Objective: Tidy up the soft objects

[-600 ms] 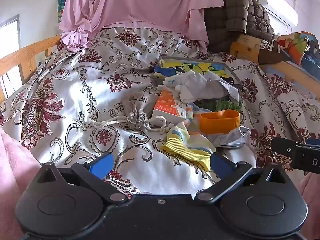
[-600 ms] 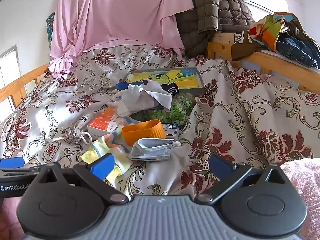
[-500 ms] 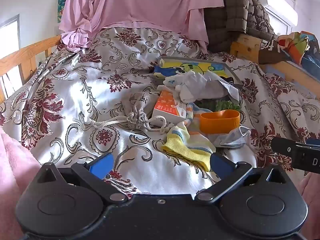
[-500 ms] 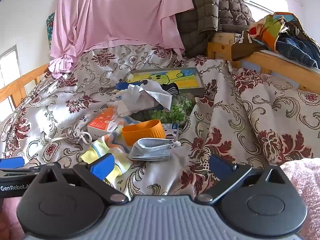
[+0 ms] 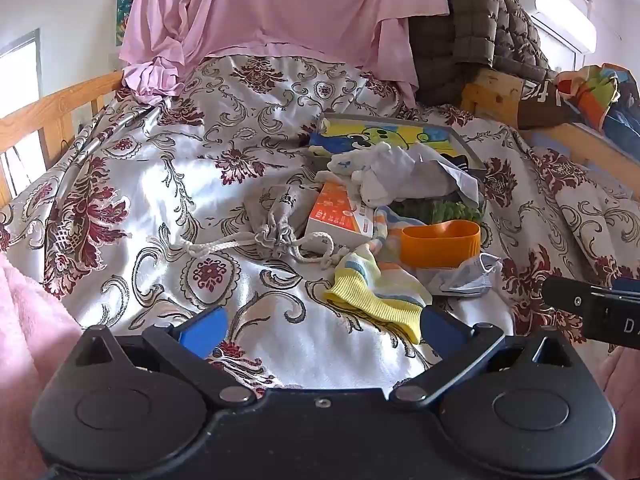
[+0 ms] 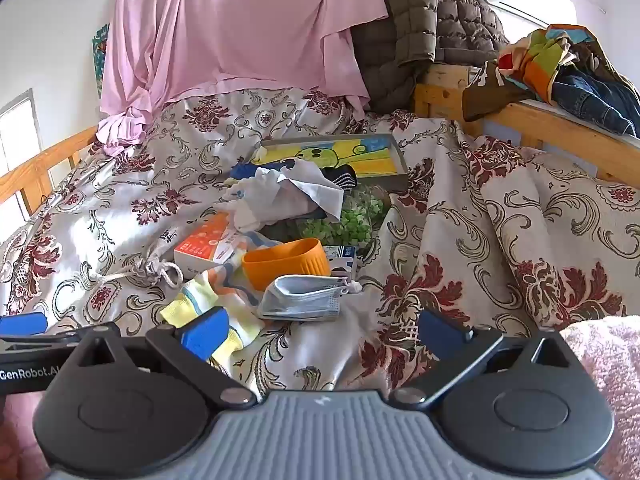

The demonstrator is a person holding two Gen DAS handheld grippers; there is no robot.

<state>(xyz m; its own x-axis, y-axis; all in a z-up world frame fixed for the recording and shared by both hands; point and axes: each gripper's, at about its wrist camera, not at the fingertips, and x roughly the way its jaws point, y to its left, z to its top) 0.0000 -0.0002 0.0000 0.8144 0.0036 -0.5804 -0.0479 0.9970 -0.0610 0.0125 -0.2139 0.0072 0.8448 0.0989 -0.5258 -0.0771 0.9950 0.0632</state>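
On the floral bedspread (image 5: 168, 184), a jumble of small things is heaped near the middle: a striped yellow sock (image 5: 376, 292) nearest, a crumpled face mask (image 6: 304, 298) just beside it, a grey drawstring pouch (image 5: 280, 216), an orange cup (image 6: 286, 262), an orange box (image 5: 340, 216) and white cloth (image 6: 280, 196) further back. A shallow tray (image 6: 396, 152) with a cartoon print is seen behind the heap, probably meant to receive the sorted soft items. Both tools are held low and short of the pile: the left gripper (image 5: 320, 326) and the right gripper (image 6: 320, 334) are spread wide and empty, apparently readied for a first pick.
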